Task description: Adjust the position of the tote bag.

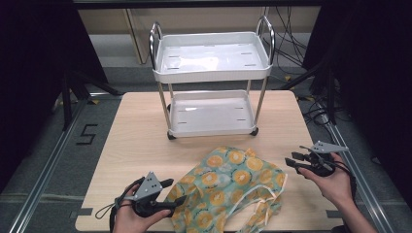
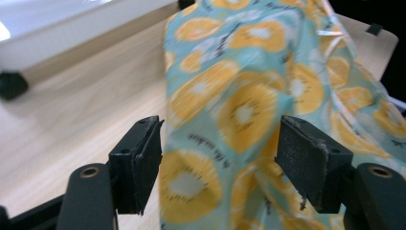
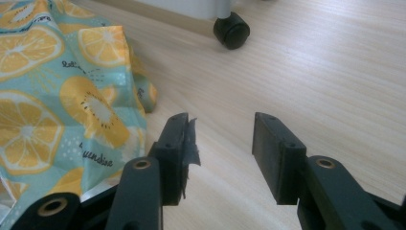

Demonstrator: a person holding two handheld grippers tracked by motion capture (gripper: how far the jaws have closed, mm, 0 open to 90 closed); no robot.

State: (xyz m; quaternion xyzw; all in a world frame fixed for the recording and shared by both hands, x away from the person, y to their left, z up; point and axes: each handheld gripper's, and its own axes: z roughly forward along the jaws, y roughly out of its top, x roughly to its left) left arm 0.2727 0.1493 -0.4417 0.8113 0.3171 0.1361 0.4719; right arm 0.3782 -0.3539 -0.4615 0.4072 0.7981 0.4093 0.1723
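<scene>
Two grippers at a fruit-print cloth (image 1: 233, 187) on the desk (image 1: 141, 145).
Left gripper (image 2: 218, 153): fingers released, cloth between them. Right gripper (image 3: 222, 153): fingers released over bare desk beside cloth. High view adds white cart (image 1: 211, 82) behind.

- Your cloth (image 1: 232, 187) is turquoise, printed all over with yellow-orange citrus slices that have pale centres, plus small black lettering; its straps are white.
- Your left gripper (image 1: 170, 190) and right gripper (image 1: 291, 159) are black, each topped by a grey plate.
- Your cart (image 1: 212, 73) has two white trays, silvery metal posts and handles, and black wheels (image 3: 231, 31).
- Your table (image 1: 131, 141) is pale, light-wood grain.
- The floor mark (image 1: 87, 134) beside the table is black on grey.
</scene>
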